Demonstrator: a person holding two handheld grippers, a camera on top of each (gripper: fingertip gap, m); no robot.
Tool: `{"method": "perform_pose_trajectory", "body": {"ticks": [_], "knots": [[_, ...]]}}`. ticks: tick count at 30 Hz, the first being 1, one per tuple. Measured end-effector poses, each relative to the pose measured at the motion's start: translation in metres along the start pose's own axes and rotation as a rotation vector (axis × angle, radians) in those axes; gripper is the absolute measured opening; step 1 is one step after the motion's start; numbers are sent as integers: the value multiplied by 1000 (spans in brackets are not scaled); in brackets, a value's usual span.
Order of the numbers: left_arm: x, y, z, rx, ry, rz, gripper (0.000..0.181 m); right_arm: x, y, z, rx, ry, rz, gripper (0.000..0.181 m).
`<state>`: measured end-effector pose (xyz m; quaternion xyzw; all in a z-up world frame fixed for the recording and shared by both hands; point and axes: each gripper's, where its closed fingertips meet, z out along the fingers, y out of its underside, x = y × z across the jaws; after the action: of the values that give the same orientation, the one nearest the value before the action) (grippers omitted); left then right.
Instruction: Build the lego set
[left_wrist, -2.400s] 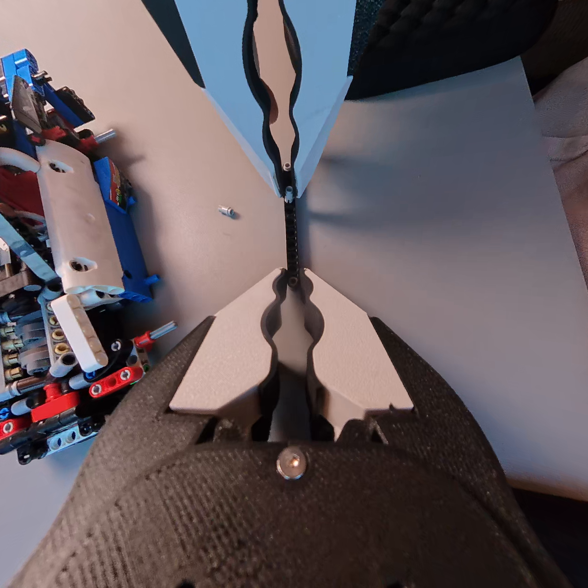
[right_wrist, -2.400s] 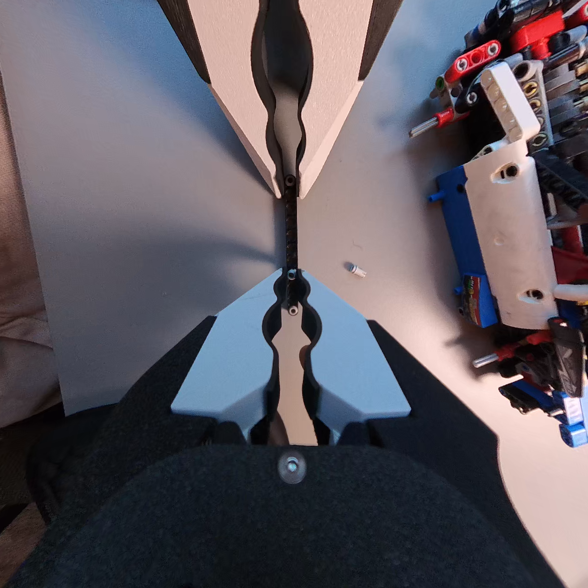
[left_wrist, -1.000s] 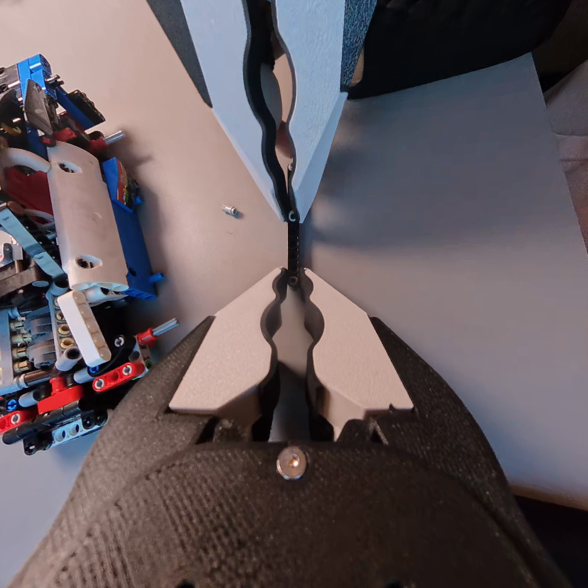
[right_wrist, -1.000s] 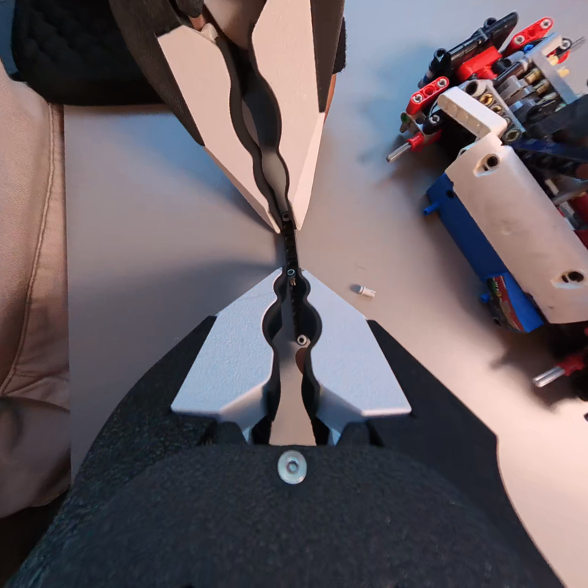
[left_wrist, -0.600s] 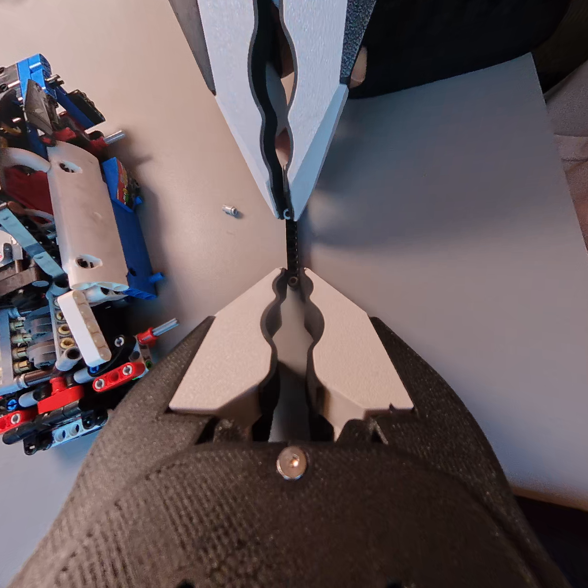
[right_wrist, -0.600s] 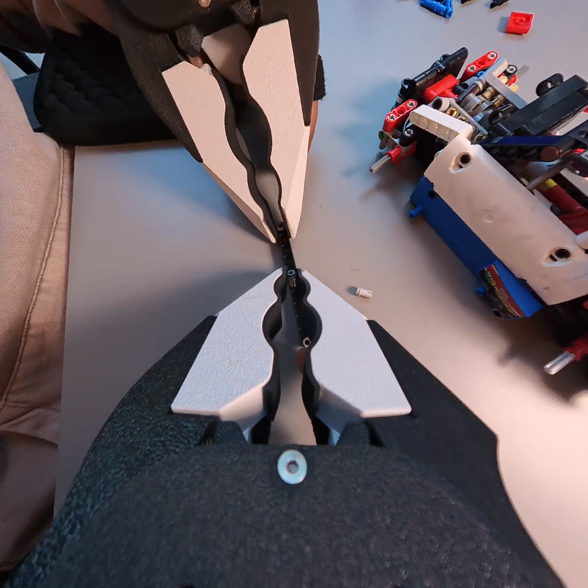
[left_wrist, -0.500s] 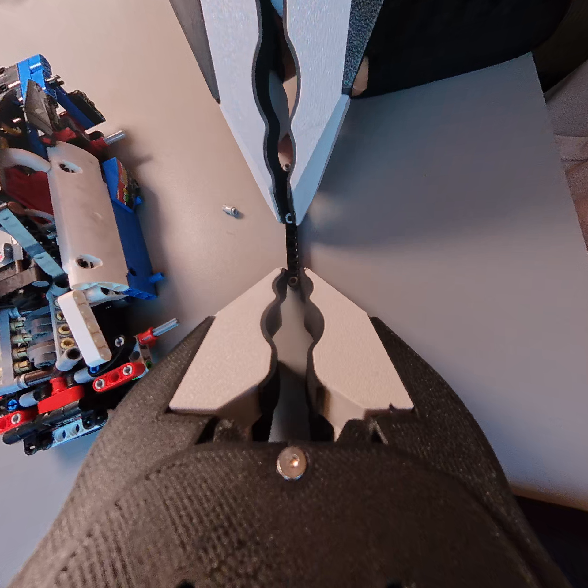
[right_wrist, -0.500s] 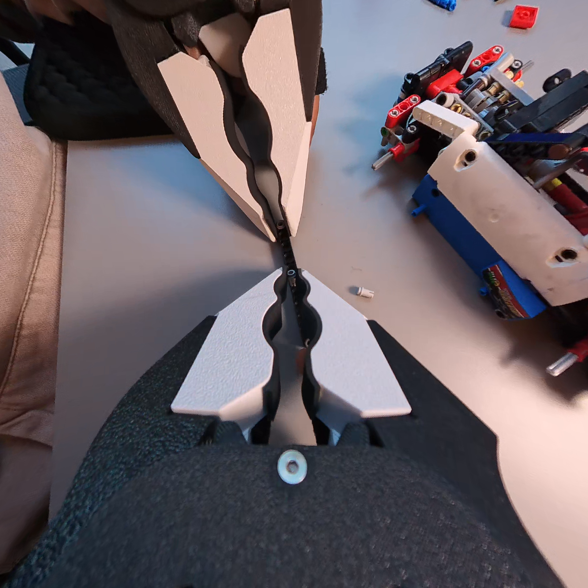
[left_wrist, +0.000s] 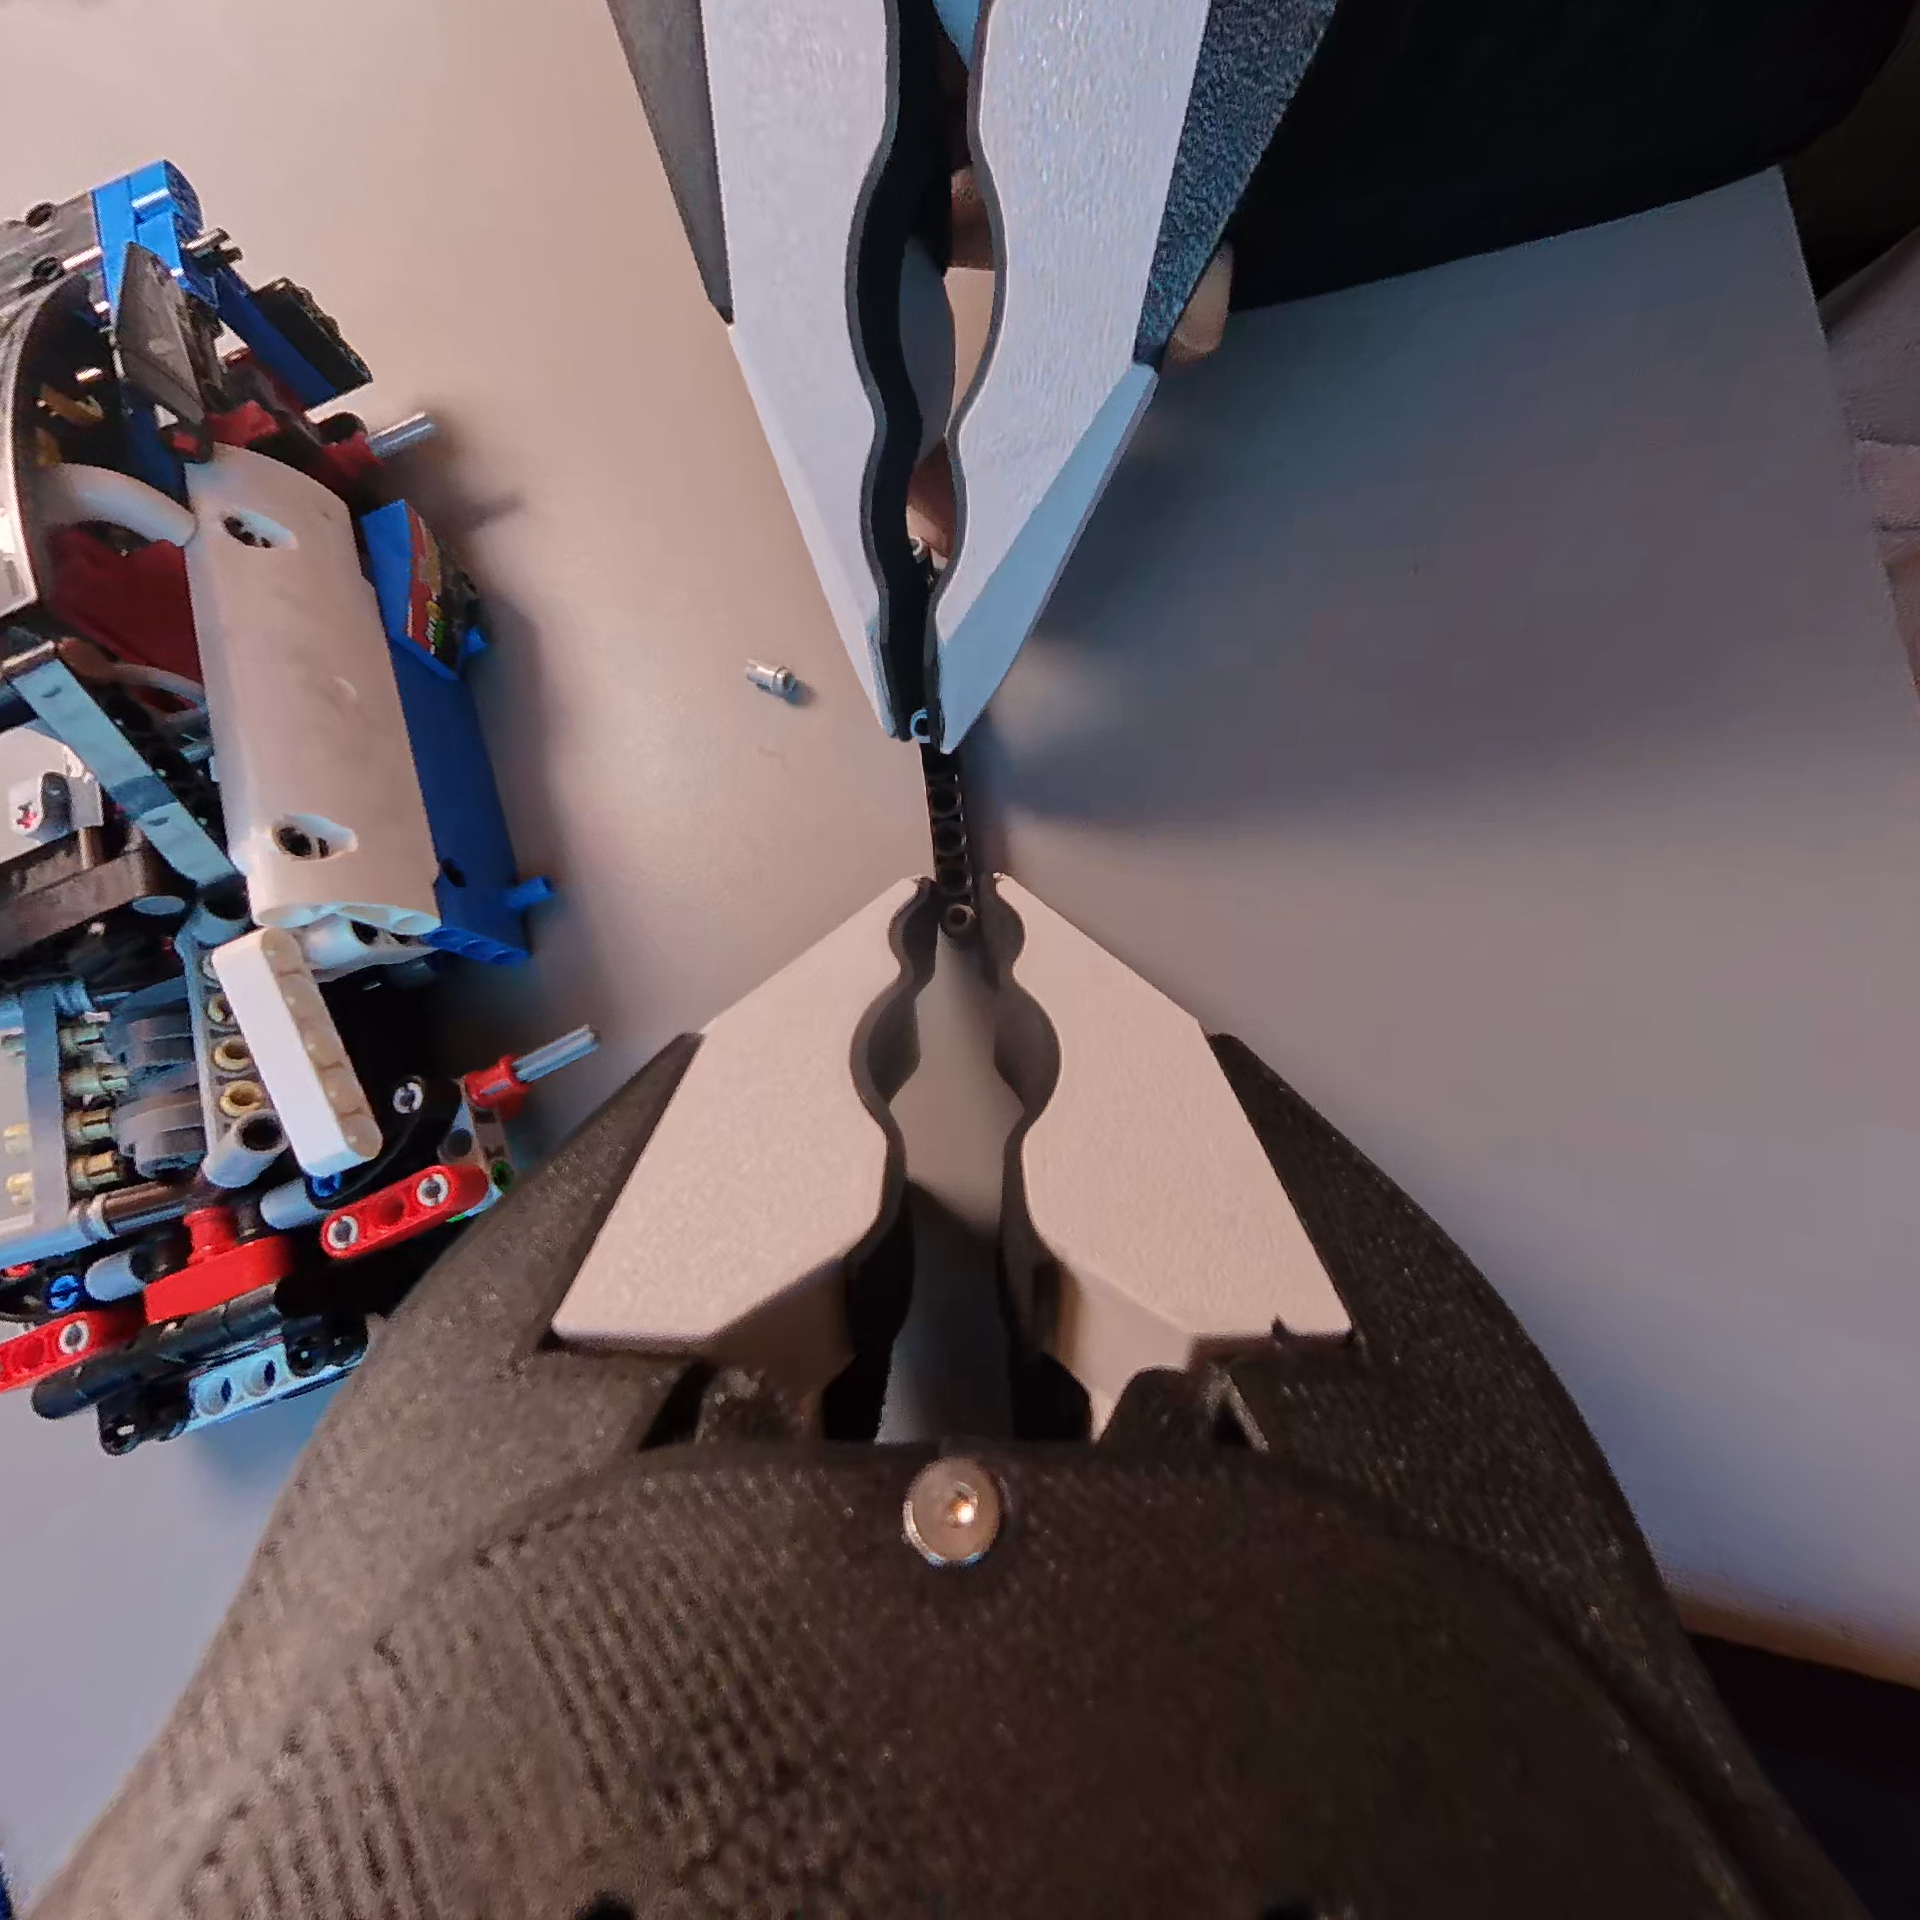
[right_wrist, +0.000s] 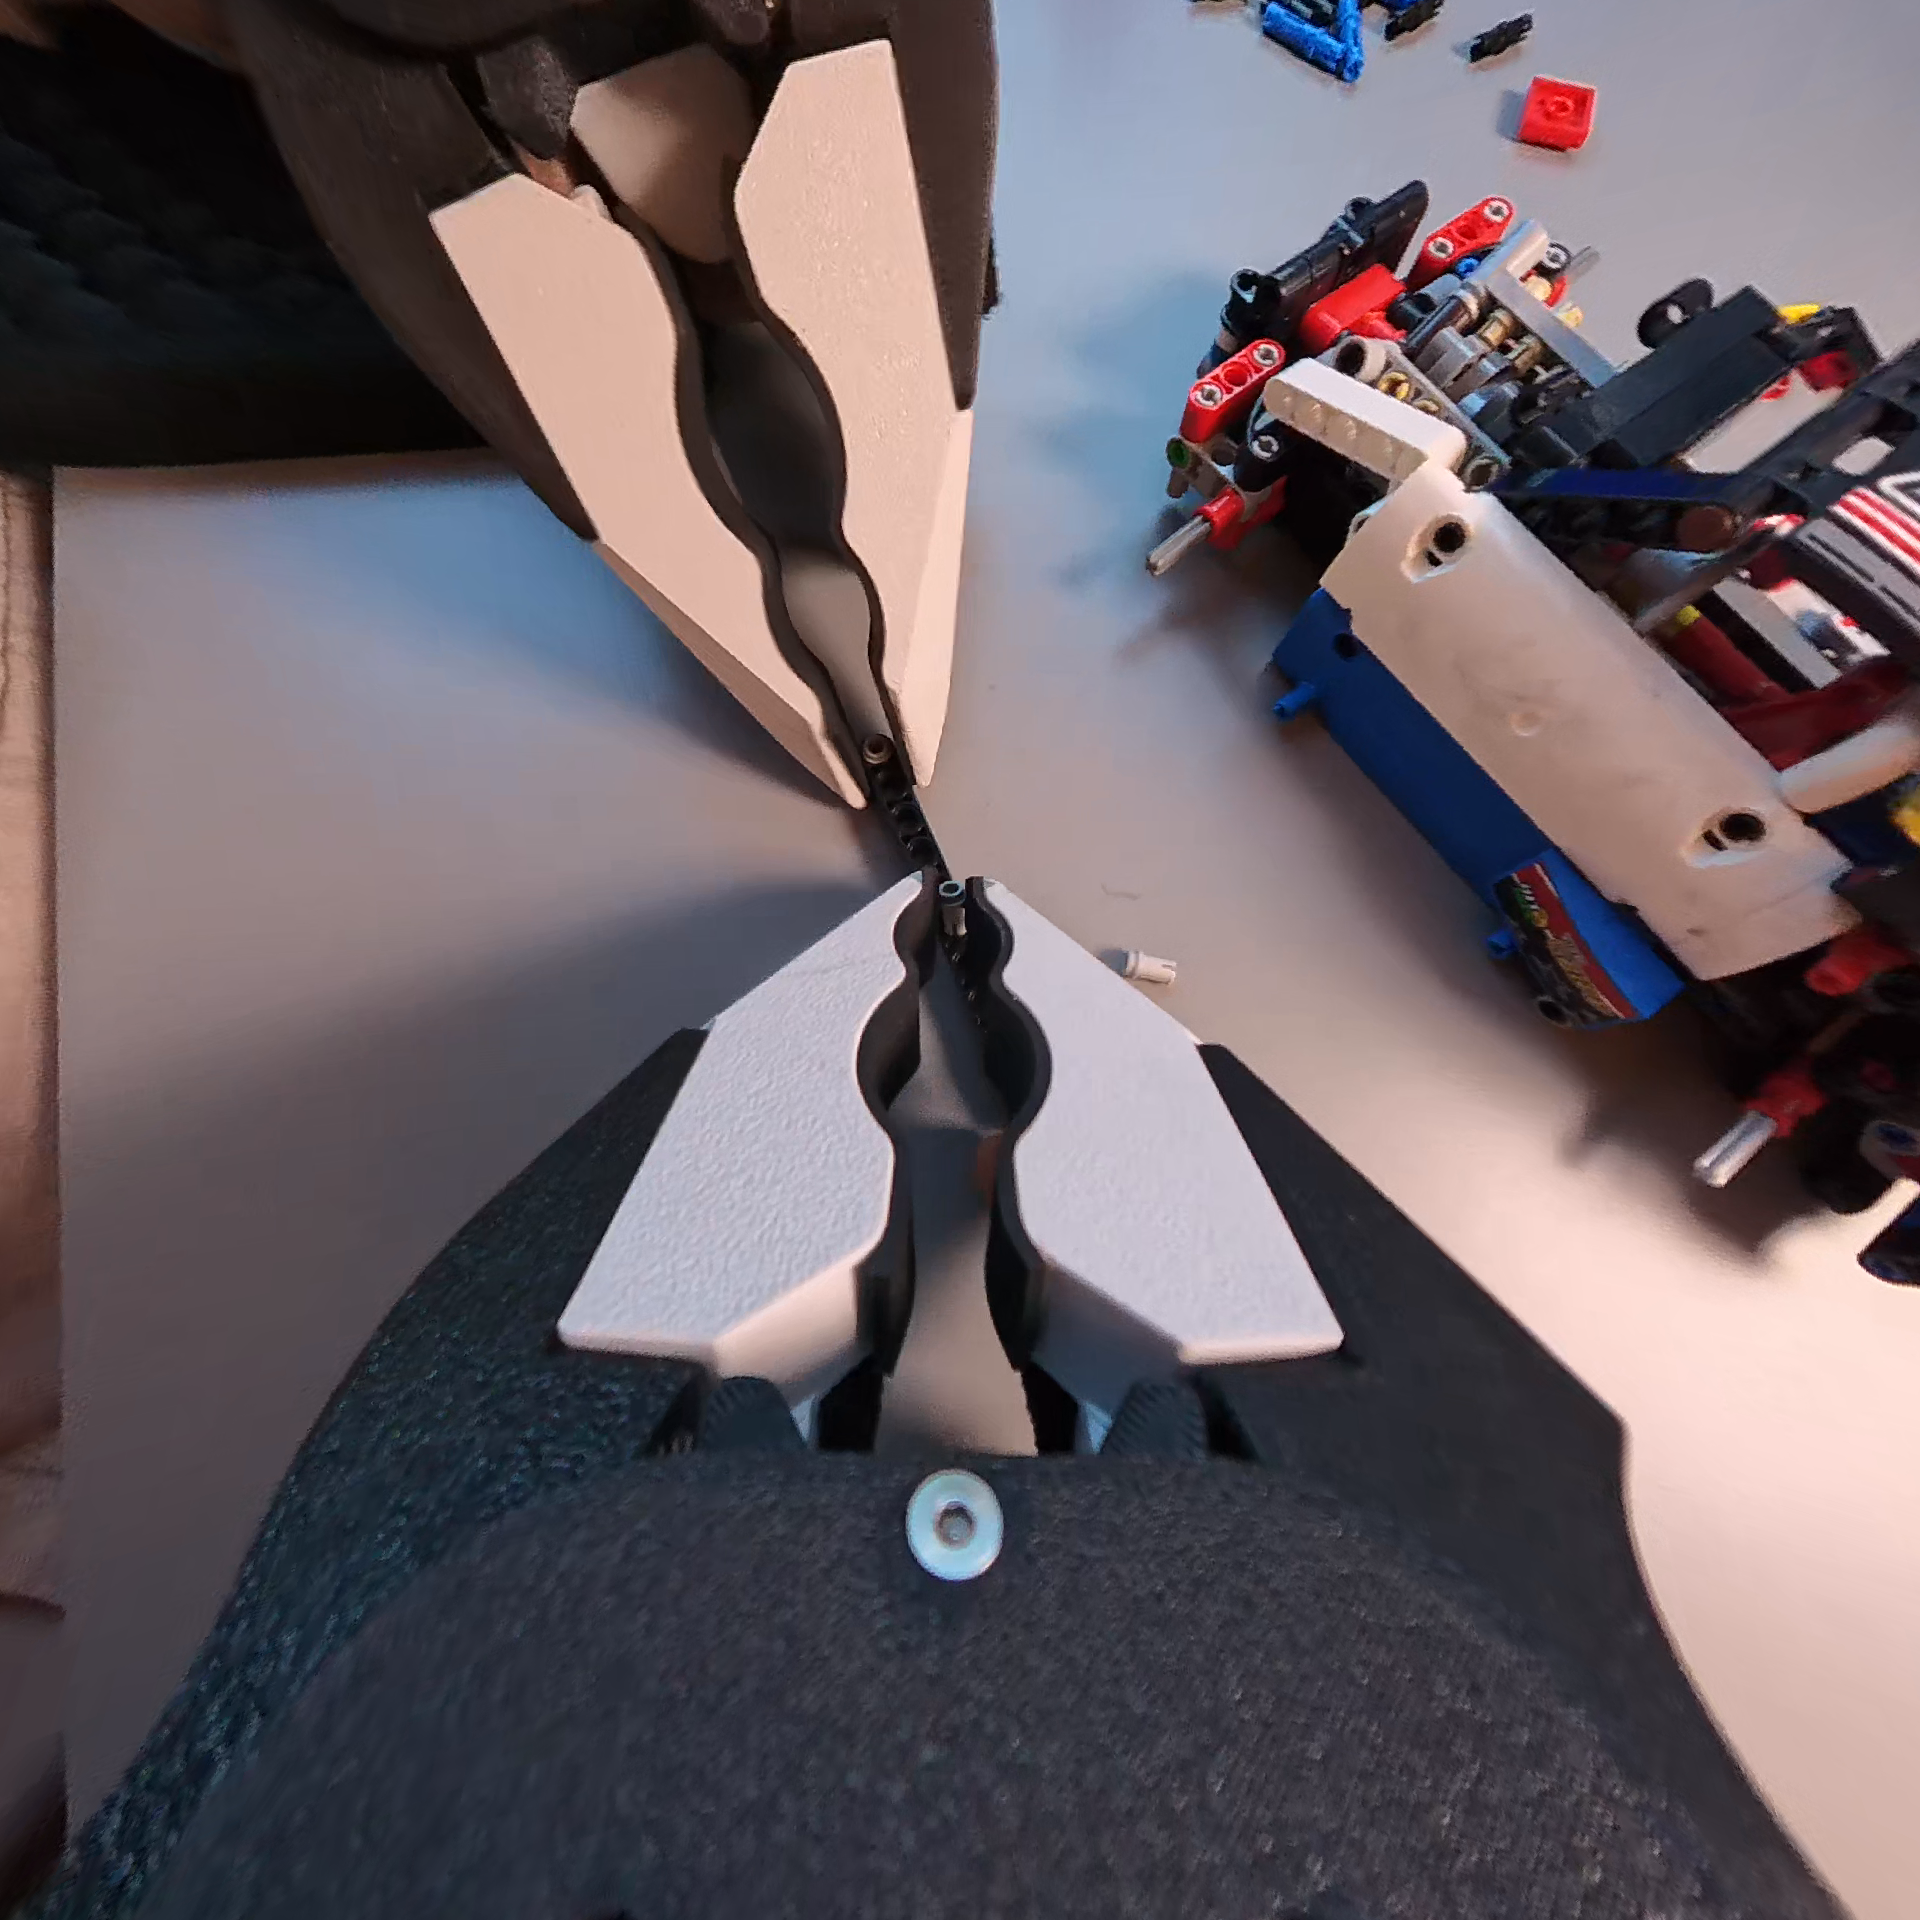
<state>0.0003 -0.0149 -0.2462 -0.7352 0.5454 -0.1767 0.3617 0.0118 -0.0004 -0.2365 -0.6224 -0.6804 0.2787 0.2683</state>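
A thin black Lego beam with holes (left_wrist: 951, 821) hangs above the grey table, gripped at both ends. My left gripper (left_wrist: 956, 896) is shut on its near end. My right gripper (left_wrist: 920, 727) comes in from the top and is shut on the far end. In the right wrist view, my right gripper (right_wrist: 956, 891) is shut on the beam (right_wrist: 906, 821), which runs back between its fingers, with a small grey pin (right_wrist: 951, 896) at the tips. The left gripper (right_wrist: 883, 769) is shut on the beam's other end. The partly built Lego car (left_wrist: 291, 727) lies to the left.
A loose grey pin (left_wrist: 771, 681) lies on the table between the beam and the car; it also shows in the right wrist view (right_wrist: 1148, 966). The car (right_wrist: 1538, 727) is at the right there. A red brick (right_wrist: 1555, 112) and blue pieces (right_wrist: 1314, 26) lie far back. The table edge (right_wrist: 57, 935) is at the left. Only a small space, under 4 cm, lies between the two pairs of fingers.
The two grippers have drawn closer, with less beam showing between them. The right gripper has tilted, so more of the far table and the car shows. The left gripper has hardly moved.
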Motion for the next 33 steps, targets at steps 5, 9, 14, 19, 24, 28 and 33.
{"method": "perform_pose_trajectory", "body": {"ticks": [5,9,14,19,24,28,33], "knots": [[-3,1,0,-4,-20,-15,7,6,-6,4,5,108,187,3],[-5,1,-1,-7,-23,-30,7,8,-4,3,18,117,319,3],[-4,2,-1,-9,-24,-31,7,9,0,0,23,131,391,3],[-6,2,-1,-11,-28,-43,6,3,-5,-2,68,102,423,3],[-6,2,-1,-11,-29,-42,7,7,-7,0,88,142,438,3],[-7,3,-2,-13,-31,-49,7,9,-4,1,66,171,434,3],[-7,4,-2,-19,-40,-60,6,9,-2,0,53,217,396,3]]}}
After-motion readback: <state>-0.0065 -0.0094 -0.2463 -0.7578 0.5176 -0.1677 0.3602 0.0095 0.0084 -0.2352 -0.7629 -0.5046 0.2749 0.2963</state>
